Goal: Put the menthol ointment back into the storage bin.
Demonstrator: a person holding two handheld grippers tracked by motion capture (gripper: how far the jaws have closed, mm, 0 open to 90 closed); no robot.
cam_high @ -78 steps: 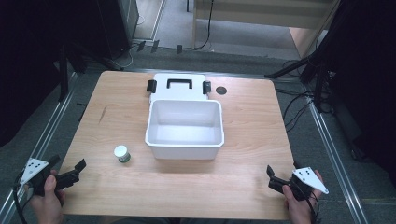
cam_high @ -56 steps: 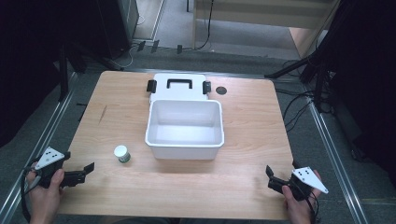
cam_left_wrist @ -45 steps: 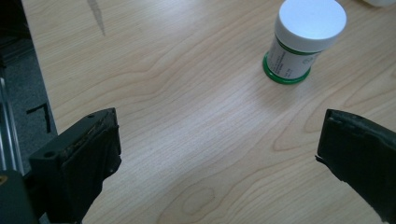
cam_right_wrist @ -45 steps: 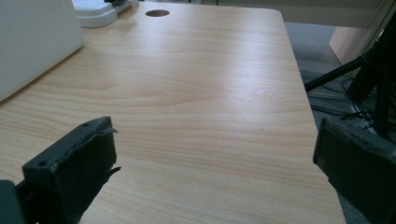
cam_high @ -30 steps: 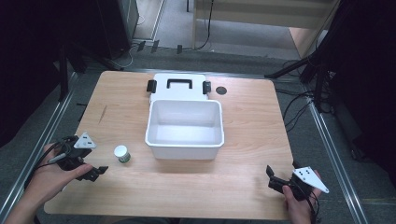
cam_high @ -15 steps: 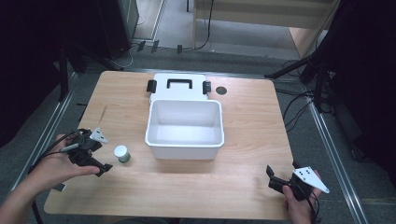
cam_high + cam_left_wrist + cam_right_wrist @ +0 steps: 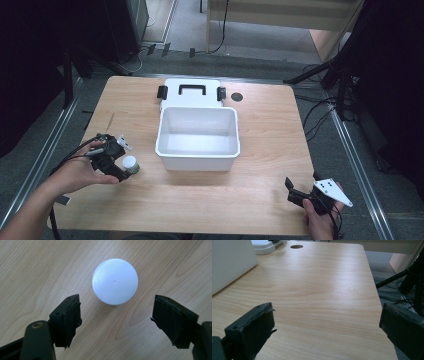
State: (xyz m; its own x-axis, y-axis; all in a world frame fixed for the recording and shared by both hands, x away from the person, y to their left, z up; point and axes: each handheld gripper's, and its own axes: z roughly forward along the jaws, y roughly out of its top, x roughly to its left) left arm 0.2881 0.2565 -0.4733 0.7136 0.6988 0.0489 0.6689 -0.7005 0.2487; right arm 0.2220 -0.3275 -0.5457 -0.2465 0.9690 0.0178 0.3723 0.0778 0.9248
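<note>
At the table's (image 7: pixel 200 200) 8 o'clock edge: left gripper (image 7: pixel 116 322), jaws wide apart, above small jar (image 7: pixel 115 281), at its 12 o'clock. Round white lid, greenish body, upright.

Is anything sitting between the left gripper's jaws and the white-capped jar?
No. In the left gripper view only bare wood separates the open left gripper from the jar, which sits just beyond its jaws. The high view shows them close together.
</note>
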